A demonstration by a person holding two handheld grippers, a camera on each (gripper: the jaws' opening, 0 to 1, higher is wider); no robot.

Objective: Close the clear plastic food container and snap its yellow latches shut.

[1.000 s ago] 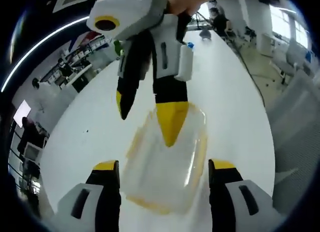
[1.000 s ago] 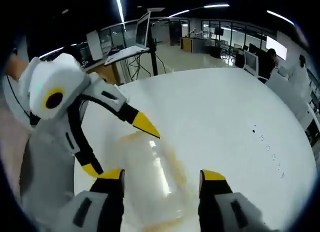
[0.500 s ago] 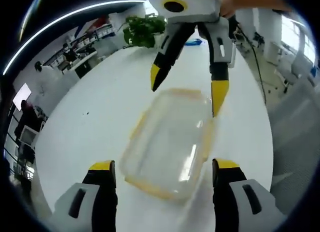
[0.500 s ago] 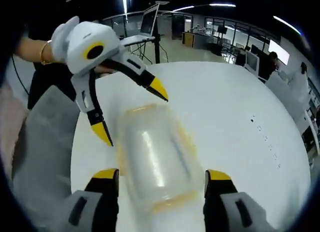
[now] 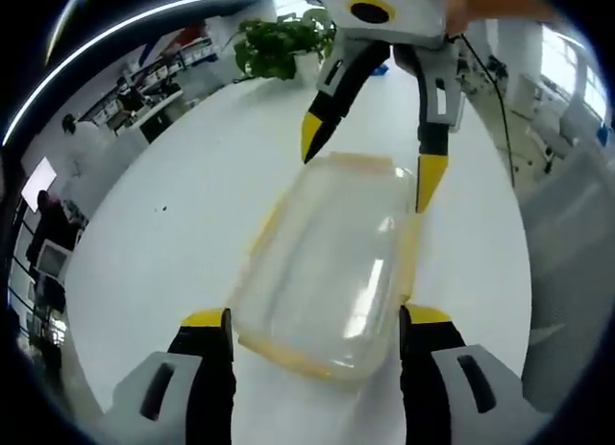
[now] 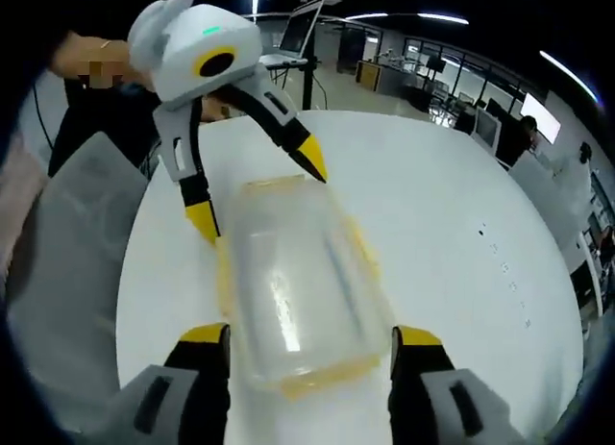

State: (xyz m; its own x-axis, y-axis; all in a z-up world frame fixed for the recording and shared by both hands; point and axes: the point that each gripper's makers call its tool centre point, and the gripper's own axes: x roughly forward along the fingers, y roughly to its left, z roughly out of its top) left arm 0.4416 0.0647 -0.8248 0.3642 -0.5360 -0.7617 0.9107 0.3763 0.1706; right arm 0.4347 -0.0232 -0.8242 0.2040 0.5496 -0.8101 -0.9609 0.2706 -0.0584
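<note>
Lying flat on round white desk (image 5: pixel 183 224), clear plastic food container with yellow latches (image 5: pixel 327 262), lid on; left gripper (image 5: pixel 312 325) wide at one end; right gripper (image 6: pixel 298 334) wide at opposite end; neither holding anything.

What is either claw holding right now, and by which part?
Nothing is held. Both the left claw and right claw are open, one at each short end of the clear container on the white table.

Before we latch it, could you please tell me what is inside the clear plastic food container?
Nothing visible inside the clear plastic food container; the white table shows through it.
</note>
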